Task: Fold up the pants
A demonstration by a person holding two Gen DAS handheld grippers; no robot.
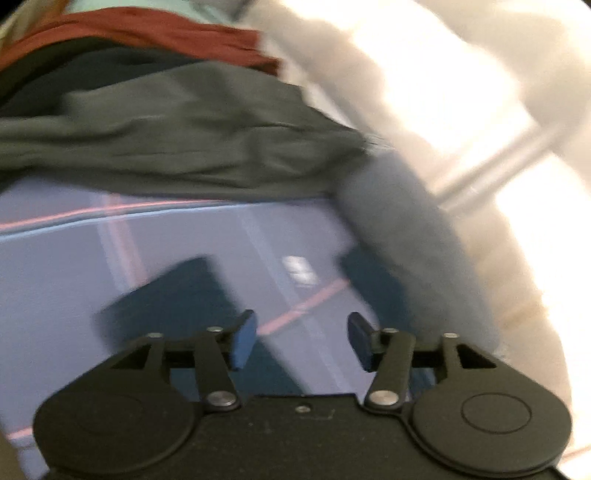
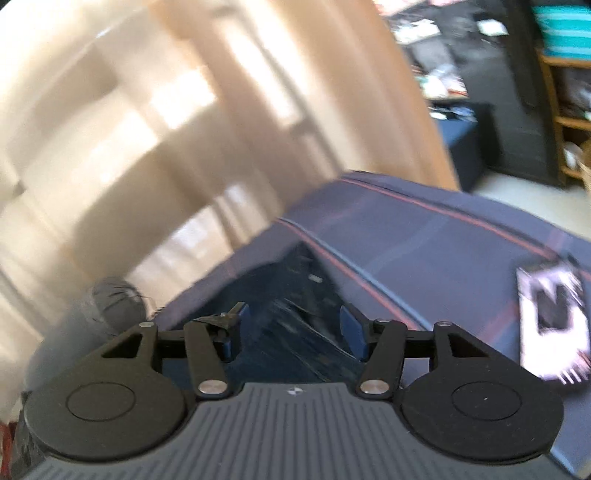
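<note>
Olive-grey pants (image 1: 177,144), rust-red cloth (image 1: 147,33) beyond them, slate-blue bedsheet (image 1: 55,280) with thin pink and pale-blue stripes; black left gripper (image 1: 301,341) with blue pads (image 1: 243,343); black-and-white patterned card (image 2: 554,321) on the sheet; cream curtain (image 2: 147,110)

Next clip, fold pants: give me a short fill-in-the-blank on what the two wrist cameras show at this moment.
1. The left gripper is ____, with nothing between its fingers.
2. The right gripper is open above a ____ blue garment.
3. The bedsheet is bluish purple with thin ____ stripes.
4. Beyond the left gripper, a grey-green garment lies in front of a ____ cloth.

Missing words: open; dark; pink; red
</note>
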